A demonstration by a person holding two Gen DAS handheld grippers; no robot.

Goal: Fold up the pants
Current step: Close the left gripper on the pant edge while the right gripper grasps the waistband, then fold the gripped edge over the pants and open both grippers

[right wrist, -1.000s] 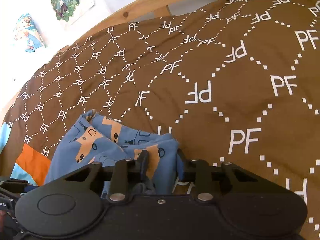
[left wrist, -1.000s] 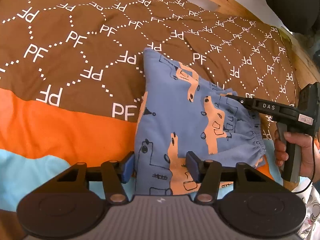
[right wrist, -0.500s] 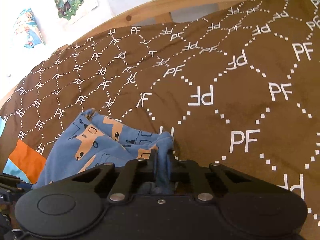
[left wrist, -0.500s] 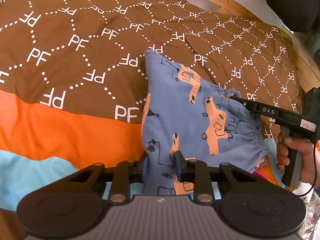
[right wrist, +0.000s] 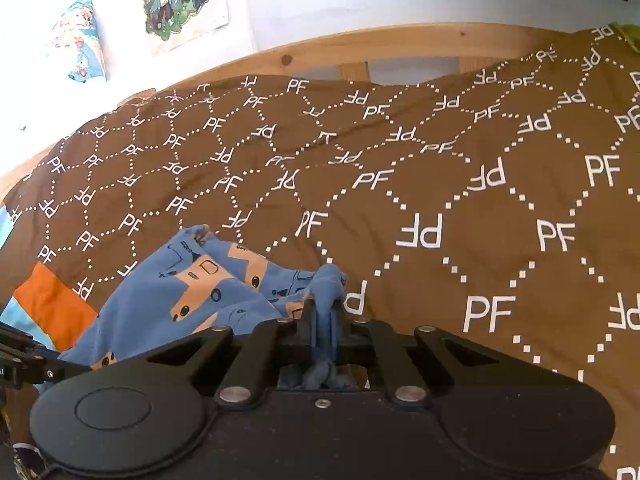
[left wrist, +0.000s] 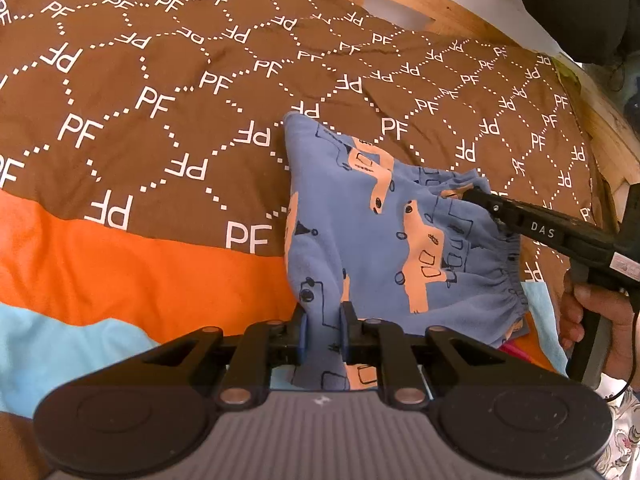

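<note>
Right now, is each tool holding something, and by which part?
Both hold the blue pants. The left tool is shut on the near edge of the fabric; the right tool pinches a bunched corner at the elastic waistband end.

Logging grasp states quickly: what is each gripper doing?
Left gripper: shut on the blue patterned cotton pants.
Right gripper: shut on the same pants.

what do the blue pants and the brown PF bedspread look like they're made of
Blue pants: soft matte knit, probably cotton jersey; it drapes limply and gathers at an elastic waistband.
Brown bedspread: smooth matte woven fabric, possibly cotton or polyester, with shallow creases and a printed white pattern.
</note>
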